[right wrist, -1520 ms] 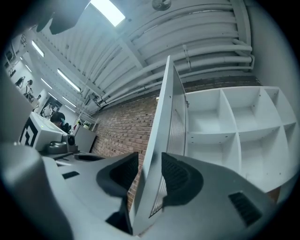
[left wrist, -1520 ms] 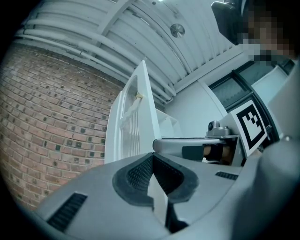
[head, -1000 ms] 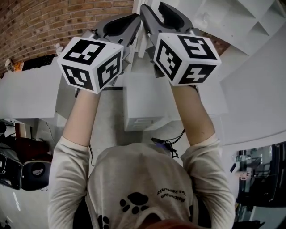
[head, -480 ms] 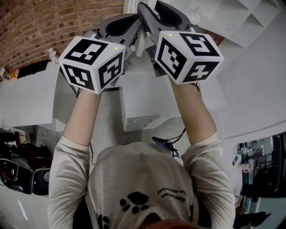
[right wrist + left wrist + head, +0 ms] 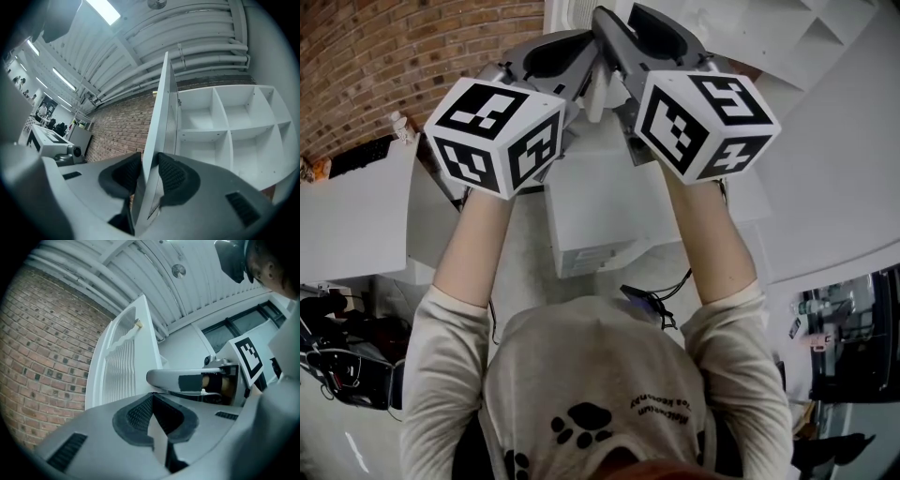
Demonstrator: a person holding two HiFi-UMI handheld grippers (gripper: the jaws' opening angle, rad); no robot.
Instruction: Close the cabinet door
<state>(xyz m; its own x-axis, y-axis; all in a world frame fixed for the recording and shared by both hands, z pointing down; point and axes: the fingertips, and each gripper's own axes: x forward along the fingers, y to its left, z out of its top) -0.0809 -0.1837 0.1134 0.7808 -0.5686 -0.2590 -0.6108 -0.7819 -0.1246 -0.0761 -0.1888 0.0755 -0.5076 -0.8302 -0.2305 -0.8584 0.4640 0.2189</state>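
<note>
The white cabinet door [image 5: 161, 112] stands ajar, edge-on, in the right gripper view, with the open white shelves [image 5: 225, 126] behind it on the right. My right gripper [image 5: 149, 157] has just been closing and its pads now press on both faces of the door's edge. In the left gripper view the slatted door face [image 5: 119, 366] rises at the left, and my left gripper [image 5: 152, 394] is shut with nothing in it. In the head view both grippers are raised side by side, the left gripper [image 5: 581, 47] close beside the right gripper [image 5: 602, 23].
A brick wall [image 5: 384, 56] runs behind the door at the left. Below my arms stands a low white unit [image 5: 591, 225], with cables [image 5: 647, 305] on the floor. A white desk [image 5: 347, 206] is at the left and dark equipment [image 5: 853, 347] at the lower right.
Both raised grippers have drifted a little to the right in the head view, and the room behind them has slid left. The brick wall takes up less of the picture.
</note>
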